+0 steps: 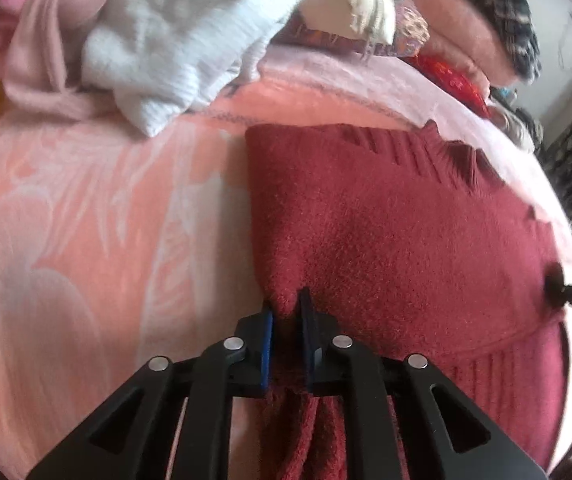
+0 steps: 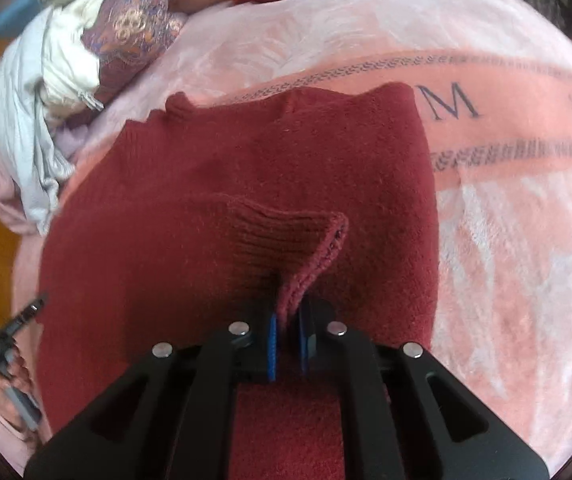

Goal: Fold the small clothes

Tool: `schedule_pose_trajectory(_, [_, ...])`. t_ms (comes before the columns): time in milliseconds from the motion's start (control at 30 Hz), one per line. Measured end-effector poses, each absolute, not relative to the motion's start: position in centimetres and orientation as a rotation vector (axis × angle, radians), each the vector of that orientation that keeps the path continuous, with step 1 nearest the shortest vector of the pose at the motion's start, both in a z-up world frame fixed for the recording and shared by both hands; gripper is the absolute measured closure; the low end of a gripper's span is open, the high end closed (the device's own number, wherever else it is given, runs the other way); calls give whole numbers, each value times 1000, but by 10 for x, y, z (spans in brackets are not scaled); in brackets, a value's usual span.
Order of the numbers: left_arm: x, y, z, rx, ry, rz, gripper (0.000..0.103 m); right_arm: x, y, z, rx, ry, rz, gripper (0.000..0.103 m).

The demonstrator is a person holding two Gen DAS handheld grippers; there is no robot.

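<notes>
Left wrist view: The dark red knitted sweater (image 1: 386, 216) lies spread flat on the pink blanket (image 1: 86, 220), which serves as the reference surface. The left gripper (image 1: 288, 312) is clamped on a raised pinch of the sweater's near edge; fabric bunches between the blue pads and hangs below them. At the sweater's right side, a second black gripper tip touches the knit. A heap of white and pale pink garments (image 1: 158, 40) sits beyond the sweater's far left corner, well apart from it.

Right wrist view: The sweater (image 2: 246, 160) fills the centre of the blanket (image 2: 506, 220), its right edge just beside the blanket's printed band. The right gripper (image 2: 286, 324) is clenched on the ribbed cuff (image 2: 286, 240) of a sleeve that lies folded across the body panel; the cuff edge stands up between the pads. Pillows and loose clothing (image 2: 66, 80) lie beyond the sweater's far left corner.

Handling assessment: The knit appears soft, thick and limp, with a fuzzy surface that should resist slipping. It will likely sag and stretch when lifted, so support at two separated points is advisable. The ribbed cuff and the hem are the firmer zones and offer the best hold. Pinch through all layers intended to move; a shallow pinch may lift only the top layer.
</notes>
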State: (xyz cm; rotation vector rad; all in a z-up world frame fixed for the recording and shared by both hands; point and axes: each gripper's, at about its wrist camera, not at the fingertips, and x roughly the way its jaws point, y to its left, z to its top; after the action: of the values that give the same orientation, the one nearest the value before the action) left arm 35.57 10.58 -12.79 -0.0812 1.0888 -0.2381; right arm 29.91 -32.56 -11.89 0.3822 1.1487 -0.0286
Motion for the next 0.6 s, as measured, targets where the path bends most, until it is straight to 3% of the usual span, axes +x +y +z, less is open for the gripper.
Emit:
schedule_pose_trajectory(100, [346, 101, -115, 2, 1049, -222, 56, 292, -329, -106, 403, 1148, -11, 76])
schedule_pose_trajectory(133, [342, 101, -112, 8, 1041, -229, 36, 288, -331, -104, 409, 1155, -2, 64])
schedule_pose_trajectory(167, [337, 101, -108, 6, 1031, -239, 26, 285, -332, -101, 415, 1166, 3, 58])
schedule_pose_trajectory(267, [324, 96, -105, -15, 1041, -281, 21, 276, -336, -96, 437, 1184, 28, 57])
schedule_pose_trajectory(333, [324, 88, -110, -19, 1062, -286, 21, 277, -337, -99, 457, 1201, 38, 59])
schedule_pose_trajectory(400, [327, 84, -114, -25, 1071, -280, 34, 277, -337, -104, 483, 1224, 66, 75])
schedule_pose_trajectory(433, [329, 83, -117, -36, 1081, -265, 46, 277, -337, -106, 483, 1233, 69, 92])
schedule_pose_trajectory(533, [331, 89, -121, -49, 1089, -216, 63, 277, -339, -108, 440, 1235, 38, 94])
schedule_pose_trajectory(600, [332, 91, -124, -27, 1093, -204, 65, 277, -344, -121, 476, 1260, 11, 93])
